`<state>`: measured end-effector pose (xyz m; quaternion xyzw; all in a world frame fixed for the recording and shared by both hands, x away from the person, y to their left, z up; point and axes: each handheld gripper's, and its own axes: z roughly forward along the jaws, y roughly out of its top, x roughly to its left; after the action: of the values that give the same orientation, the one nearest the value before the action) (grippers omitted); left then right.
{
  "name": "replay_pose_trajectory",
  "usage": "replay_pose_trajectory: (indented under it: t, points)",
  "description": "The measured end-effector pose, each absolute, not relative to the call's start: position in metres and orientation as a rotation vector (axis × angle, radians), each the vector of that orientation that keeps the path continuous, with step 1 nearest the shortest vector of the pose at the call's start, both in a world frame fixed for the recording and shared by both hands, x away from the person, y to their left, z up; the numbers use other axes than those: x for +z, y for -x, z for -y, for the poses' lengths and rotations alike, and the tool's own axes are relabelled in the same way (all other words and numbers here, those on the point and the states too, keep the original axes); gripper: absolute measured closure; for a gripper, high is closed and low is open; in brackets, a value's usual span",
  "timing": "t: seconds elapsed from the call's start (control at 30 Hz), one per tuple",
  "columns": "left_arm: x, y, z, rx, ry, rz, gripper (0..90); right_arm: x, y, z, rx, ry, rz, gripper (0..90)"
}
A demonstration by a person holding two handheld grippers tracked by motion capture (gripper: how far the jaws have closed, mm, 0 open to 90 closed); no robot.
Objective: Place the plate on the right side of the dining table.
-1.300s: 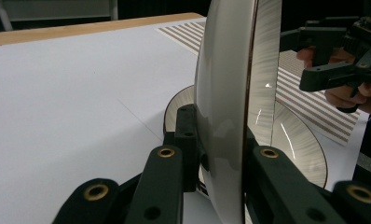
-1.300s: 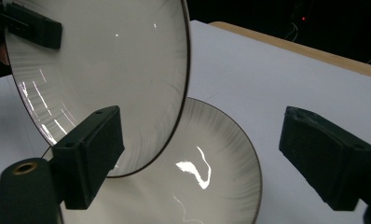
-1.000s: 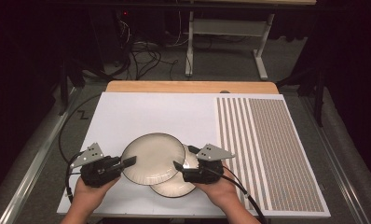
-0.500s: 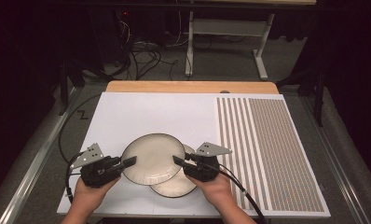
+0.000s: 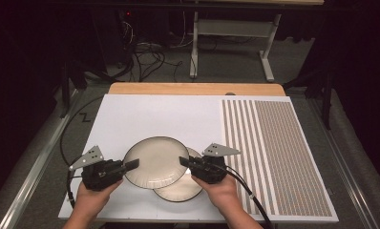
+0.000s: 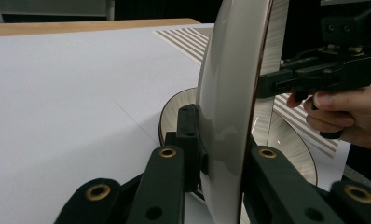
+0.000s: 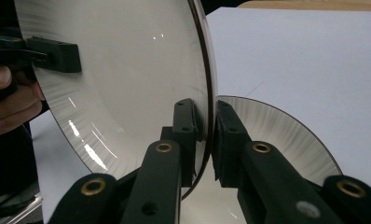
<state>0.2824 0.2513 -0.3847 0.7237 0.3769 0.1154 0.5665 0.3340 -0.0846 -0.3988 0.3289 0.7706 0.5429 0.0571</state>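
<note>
Gripping opposite rims of the upper plate (image 5: pixel 153 161), both grippers carried the risk between them. The left gripper (image 5: pixel 132 164) was clamped tight on the plate's left edge, and the right gripper (image 5: pixel 184 161), whose jaws had just been closing, now pinched the right edge, its pads pressed on the rim in the right gripper view. That plate sat at the near middle of the white sheet (image 5: pixel 150 114), overlapping the lower plate (image 5: pixel 181 188), which lay just near and right of it. Each hold was only a thin bite on a glossy, curved rim, so a pull apart or an uneven lift would likely have let one side slip and dropped the plate onto the lower one. Twisting the two hands differently could also have levered the rim out of the pads. Dragging low might have caught the lower plate and shoved it towards the near edge of the worktop (image 5: pixel 193 88), which was close. Far and left, the sheet lay bare; the striped mat (image 5: pixel 279 157) took the right side.
</note>
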Motion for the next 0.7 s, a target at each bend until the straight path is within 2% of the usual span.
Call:
replay_pose_trajectory:
  t: [0.4, 0.7]
  points:
    - [-0.380, -0.286, -0.236, 0.241, -1.665, -0.900, 80.2, -0.386, -0.332, 0.099, 1.659, -1.003, -2.299, 84.6]
    - [-0.373, -0.293, -0.215, 0.267, -1.670, -0.892, 79.0, -0.374, -0.331, 0.120, 1.645, -1.005, -2.265, 85.5]
